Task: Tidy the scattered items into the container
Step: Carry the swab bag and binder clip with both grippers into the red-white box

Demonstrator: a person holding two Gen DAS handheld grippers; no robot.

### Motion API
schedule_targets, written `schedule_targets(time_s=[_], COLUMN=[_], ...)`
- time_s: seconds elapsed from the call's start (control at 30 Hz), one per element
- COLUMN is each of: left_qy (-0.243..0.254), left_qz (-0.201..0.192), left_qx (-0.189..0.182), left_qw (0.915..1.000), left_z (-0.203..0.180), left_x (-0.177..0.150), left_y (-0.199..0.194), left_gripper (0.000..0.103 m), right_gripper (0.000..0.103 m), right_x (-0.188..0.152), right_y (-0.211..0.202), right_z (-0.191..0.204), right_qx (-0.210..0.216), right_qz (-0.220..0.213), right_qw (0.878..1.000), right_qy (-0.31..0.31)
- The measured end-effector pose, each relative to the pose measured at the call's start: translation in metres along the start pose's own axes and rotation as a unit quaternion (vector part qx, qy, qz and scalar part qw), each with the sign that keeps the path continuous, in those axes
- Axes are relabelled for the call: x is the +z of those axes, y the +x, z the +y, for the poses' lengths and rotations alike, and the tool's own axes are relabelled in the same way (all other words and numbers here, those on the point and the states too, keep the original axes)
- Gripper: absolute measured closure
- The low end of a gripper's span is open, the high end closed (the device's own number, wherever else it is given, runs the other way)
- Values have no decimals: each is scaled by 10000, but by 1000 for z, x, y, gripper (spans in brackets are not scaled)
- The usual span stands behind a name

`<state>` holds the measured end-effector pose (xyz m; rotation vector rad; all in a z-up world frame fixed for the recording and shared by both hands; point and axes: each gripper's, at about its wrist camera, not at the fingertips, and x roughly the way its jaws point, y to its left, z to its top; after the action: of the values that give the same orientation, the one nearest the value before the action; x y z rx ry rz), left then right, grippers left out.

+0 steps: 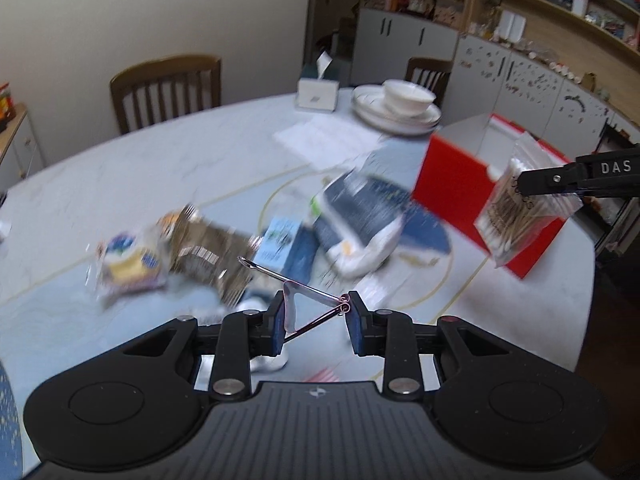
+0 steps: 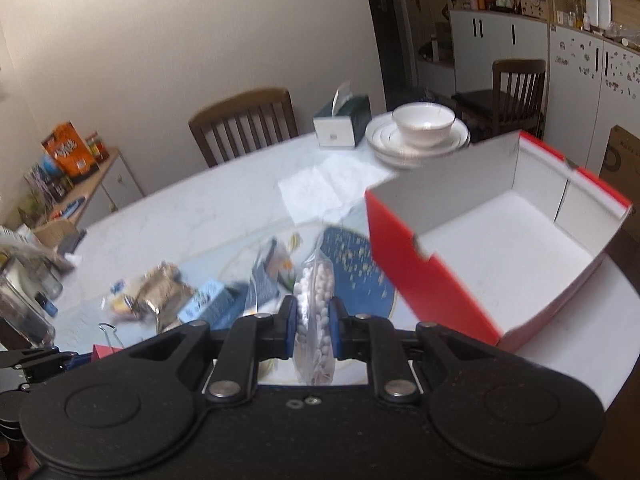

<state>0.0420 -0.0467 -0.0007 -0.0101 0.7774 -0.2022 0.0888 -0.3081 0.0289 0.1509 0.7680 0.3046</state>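
My left gripper [image 1: 316, 312] is shut on a binder clip [image 1: 304, 300]; its wire handles stick out between the fingers, above the table. My right gripper [image 2: 314, 320] is shut on a clear bag of cotton swabs [image 2: 314, 312], which also shows in the left wrist view [image 1: 520, 208], held in the air beside the red box. The red box [image 2: 416, 280] with a white, empty inside stands at the right of the table; it shows in the left wrist view too [image 1: 452, 188]. Scattered packets [image 1: 200, 248] and a blue box [image 1: 280, 240] lie blurred mid-table.
A tissue box [image 1: 318, 94] and stacked plates with a bowl [image 1: 400, 110] stand at the far side of the round marble table [image 1: 120, 168]. White paper [image 1: 328, 140] lies near them. Two wooden chairs [image 1: 168, 88] stand behind. Cabinets and shelves line the back wall.
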Motion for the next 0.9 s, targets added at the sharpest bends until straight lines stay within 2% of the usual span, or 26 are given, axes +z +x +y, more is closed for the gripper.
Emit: schedule_targets(time_s=[0.27,0.43,0.9], left_qy=[296,567,1278], left_qz=[-361,-494,-685], left_qx=[-343,-481,-893], left_qw=[9983,9960,9854], left_z=[-36,-61,-143], left_x=[38,61,122], left_y=[1,12,62], left_gripper=[74,74,74], right_gripper=[88,88,88], right_x=[35,49,66], right_y=[-14,-14,12], right_z=[-25,-50,-130], right_qx=[-36,-217,-671], right_qz=[-353,-486,-349], right_qw=[9994,9986,9970], right_qy=[-61,-40,184])
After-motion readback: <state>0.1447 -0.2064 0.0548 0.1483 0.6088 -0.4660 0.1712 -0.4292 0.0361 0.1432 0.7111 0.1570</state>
